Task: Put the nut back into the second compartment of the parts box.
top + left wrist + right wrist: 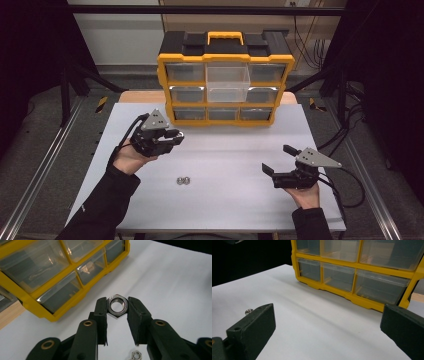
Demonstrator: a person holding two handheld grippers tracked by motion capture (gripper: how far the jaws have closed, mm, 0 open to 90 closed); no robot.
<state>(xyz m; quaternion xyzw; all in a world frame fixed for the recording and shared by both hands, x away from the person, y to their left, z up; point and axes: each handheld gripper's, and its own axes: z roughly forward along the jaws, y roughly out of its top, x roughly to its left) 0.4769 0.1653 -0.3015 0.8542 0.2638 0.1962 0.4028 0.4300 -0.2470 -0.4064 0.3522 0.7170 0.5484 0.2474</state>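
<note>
Nearest you, two nuts (pixel 183 180) lie on the table (pixel 225 200); your left gripper (pixel 117 305) pinches a third nut (pixel 117 306) near the cabinet (pixel 225 87), right gripper (pixel 278 161) spread.

Ahead of me a yellow drawer cabinet (pixel 225 56) stands at the far edge of the white table (pixel 225 210). It has a black top and a yellow handle (pixel 225 36). Its clear drawers sit in three rows. The middle drawer (pixel 228 82) of the top row is pulled out towards me. Two small loose nuts (pixel 183 180) lie side by side, touching, on the table nearer my side. Black cables (pixel 345 135) trail over the floor to the right.
</note>
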